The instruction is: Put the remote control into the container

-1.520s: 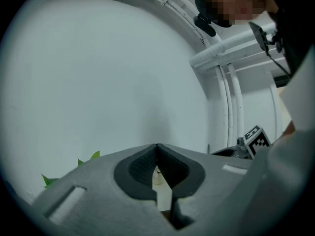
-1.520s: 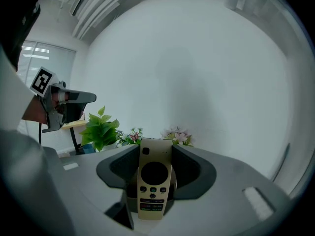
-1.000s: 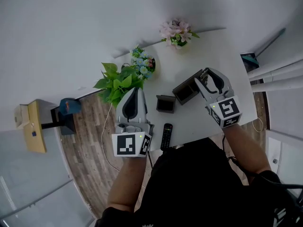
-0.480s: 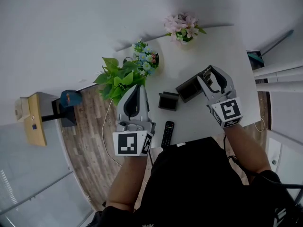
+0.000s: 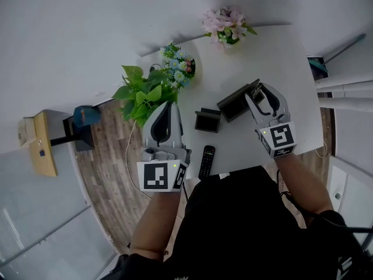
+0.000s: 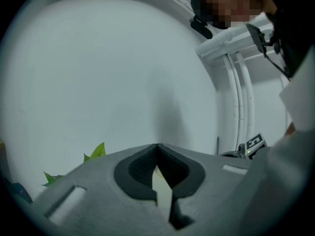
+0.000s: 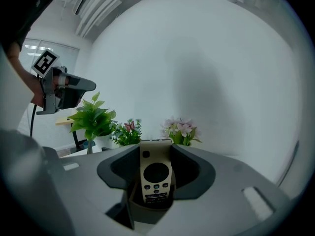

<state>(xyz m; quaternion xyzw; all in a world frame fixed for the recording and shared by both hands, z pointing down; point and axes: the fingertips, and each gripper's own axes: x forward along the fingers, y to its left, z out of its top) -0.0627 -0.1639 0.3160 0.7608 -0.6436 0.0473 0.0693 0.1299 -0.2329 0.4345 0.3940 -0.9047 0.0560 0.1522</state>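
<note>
Sinking a touch over the last second, my right gripper now sits lower at the 2 o'clock end of the box; its jaws have just been closing, and they pinch the cream remote, which lies lengthwise between the pads, buttons toward the camera; I cannot tell whether its far end is past the rim yet. To do this step well, I'd keep the pinch firm and line the remote up with the box's long side; then lower until it rests on the bottom, and only then spread the jaws; a skewed entry could shove or tip the box, which looks light. My left gripper hangs with jaws pressed together and nothing in them, at 9 o'clock of the small box; it has hardly shifted. Another remote, the black remote, lies where it was on the table, at 6 o'clock of the small box; the whole table now sits a little higher in the head view.
</note>
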